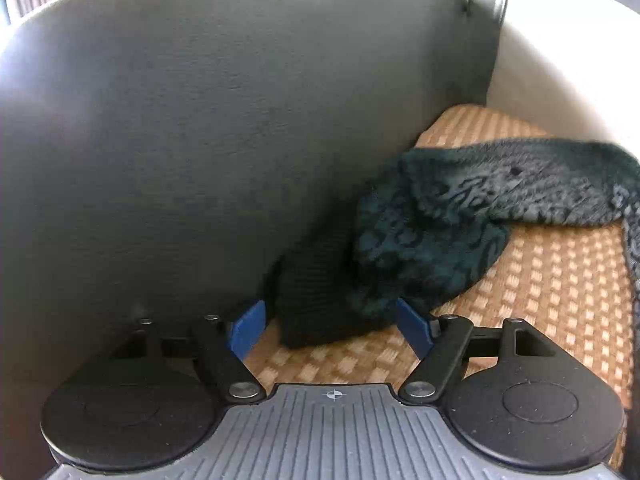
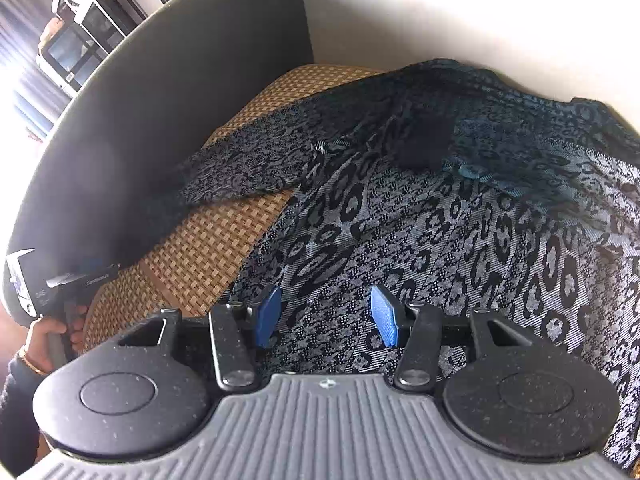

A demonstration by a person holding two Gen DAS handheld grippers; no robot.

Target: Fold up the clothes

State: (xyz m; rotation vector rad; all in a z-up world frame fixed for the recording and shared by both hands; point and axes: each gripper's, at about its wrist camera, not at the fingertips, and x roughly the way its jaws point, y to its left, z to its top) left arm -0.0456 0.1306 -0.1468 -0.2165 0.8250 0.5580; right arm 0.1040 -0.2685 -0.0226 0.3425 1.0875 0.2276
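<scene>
Left wrist view is showing my left claw [image 1: 328, 326] with its blue pads spread apart, straddling the dark ribbed cuff of a sleeve [image 1: 420, 240] without pressing it. That sleeve belongs to a leopard-print garment [image 2: 420, 216] lying on a woven mat [image 2: 192, 256] beside a grey panel [image 1: 200, 140]. Right wrist view is showing my right claw [image 2: 326, 316], pads also apart, hovering over the garment's body with nothing gripped. I am judging this as the start of a sleeve fold: next I am needing to close the left claw on the cuff. From the right wrist view, the sleeve is running long toward the left, away from the body.
</scene>
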